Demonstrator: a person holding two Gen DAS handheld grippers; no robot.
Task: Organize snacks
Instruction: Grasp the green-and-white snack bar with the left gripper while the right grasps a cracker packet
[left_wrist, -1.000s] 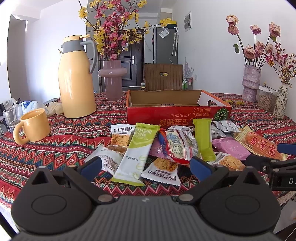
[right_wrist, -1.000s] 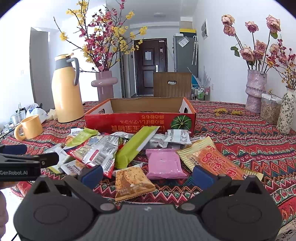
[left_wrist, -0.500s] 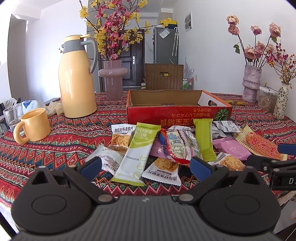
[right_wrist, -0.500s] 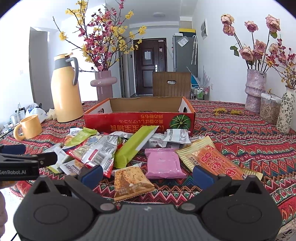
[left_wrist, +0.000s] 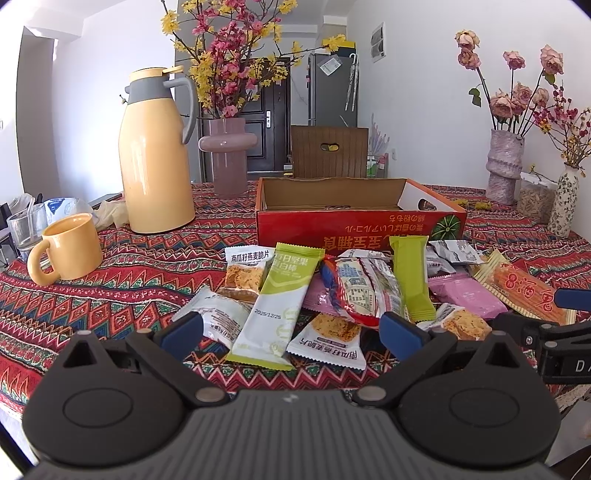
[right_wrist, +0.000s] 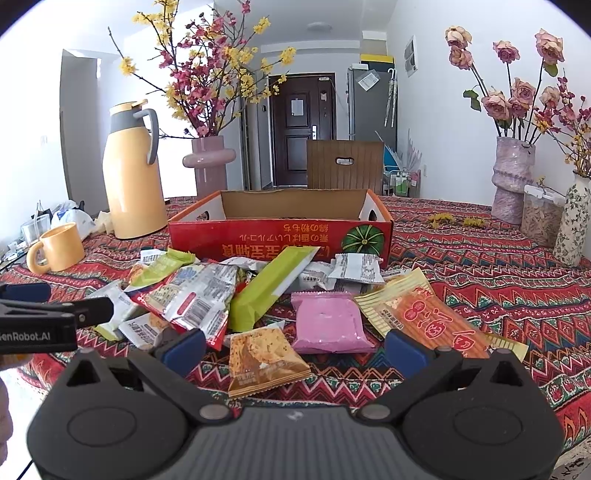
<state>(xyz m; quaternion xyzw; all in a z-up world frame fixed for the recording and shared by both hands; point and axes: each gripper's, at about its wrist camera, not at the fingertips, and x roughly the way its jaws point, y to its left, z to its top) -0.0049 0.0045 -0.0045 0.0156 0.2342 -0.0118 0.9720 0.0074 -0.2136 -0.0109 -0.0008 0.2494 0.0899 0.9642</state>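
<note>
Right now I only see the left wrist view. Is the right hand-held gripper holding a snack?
Observer: No. The right hand-held gripper is open and empty. A brown biscuit packet lies flat just ahead of it.
Operator: Does the red box have a handle hole on its left end too?
Observer: Yes. The box has a cut-out in its left wall, which is hidden from your view.

My way to the red box (right_wrist: 279, 236) is open from above — snack pile (right_wrist: 236, 295) crowds its front, thermos (left_wrist: 157, 155) and mug (left_wrist: 66, 247) block left.
</note>
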